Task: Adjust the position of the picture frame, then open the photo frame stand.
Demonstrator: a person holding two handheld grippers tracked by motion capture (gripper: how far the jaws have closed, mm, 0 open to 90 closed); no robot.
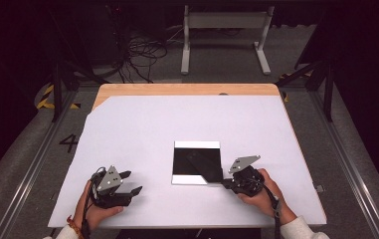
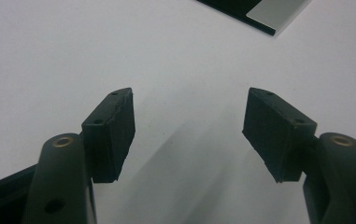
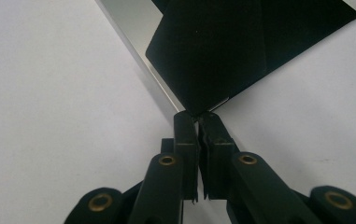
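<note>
A black square sheet (image 1: 196, 160) lies on a pale, shiny square plate (image 1: 189, 179) in the middle of the white table cover (image 1: 127, 129). My right gripper (image 1: 225, 183) is at the sheet's near right corner. In the right gripper view its jaws (image 3: 197, 116) are shut on the tip of the black sheet (image 3: 213, 51), which rises off the plate (image 3: 138, 28) there. My left gripper (image 1: 133, 182) rests near the front left, well apart from the sheet. Its jaws (image 2: 188, 135) stand open over bare cover, with a corner of the plate (image 2: 274, 11) far ahead.
The white cover leaves a strip of wooden tabletop (image 1: 187, 89) showing at the far edge. Beyond the table, a white bench frame (image 1: 224, 22) and loose cables (image 1: 142, 55) are on the floor. Metal rails run along both sides.
</note>
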